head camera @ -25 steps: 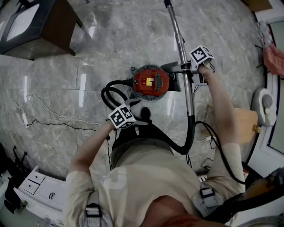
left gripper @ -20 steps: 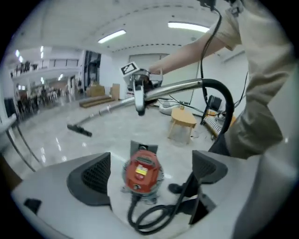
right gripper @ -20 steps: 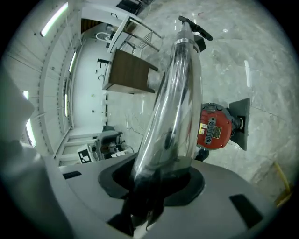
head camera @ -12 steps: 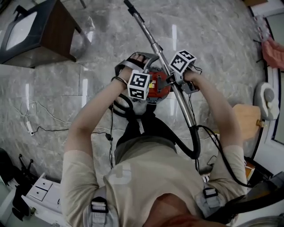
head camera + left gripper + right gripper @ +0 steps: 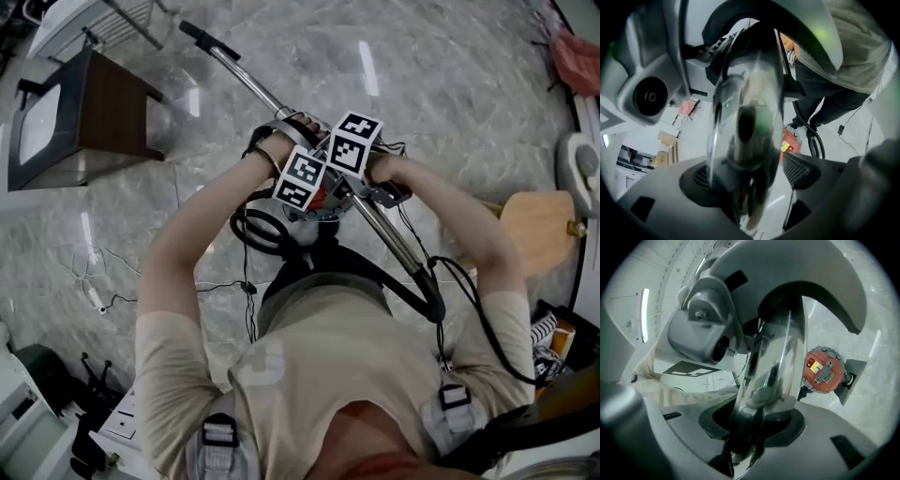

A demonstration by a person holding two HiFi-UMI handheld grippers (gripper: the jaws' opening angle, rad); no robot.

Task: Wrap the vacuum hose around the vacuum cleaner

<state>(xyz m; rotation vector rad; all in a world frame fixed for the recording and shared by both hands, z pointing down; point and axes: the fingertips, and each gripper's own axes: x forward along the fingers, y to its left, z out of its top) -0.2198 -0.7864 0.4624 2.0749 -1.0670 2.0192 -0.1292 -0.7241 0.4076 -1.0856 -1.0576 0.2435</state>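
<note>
The red canister vacuum cleaner (image 5: 324, 200) stands on the marble floor under both hands. Its chrome wand (image 5: 246, 77) slants from top left down to bottom right. There the black hose (image 5: 419, 298) joins it and loops back, with a coil (image 5: 255, 228) beside the cleaner. My right gripper (image 5: 364, 192) is shut on the wand (image 5: 768, 362), and the cleaner (image 5: 825, 370) lies beyond it. My left gripper (image 5: 289, 129) sits just up the wand. Its jaws have just been closing, and the blurred tube (image 5: 743, 117) passes between them without a firm grip.
A dark wooden side table (image 5: 105, 111) stands at the upper left. Thin cables (image 5: 112, 298) trail over the floor at the left. A wooden board (image 5: 540, 223) and a white appliance (image 5: 583, 161) are at the right, with white drawers (image 5: 122, 424) at the lower left.
My left gripper left the floor side of the cleaner and came up onto the wand beside the right one. The wand swung over, so that its far end now points up-left.
</note>
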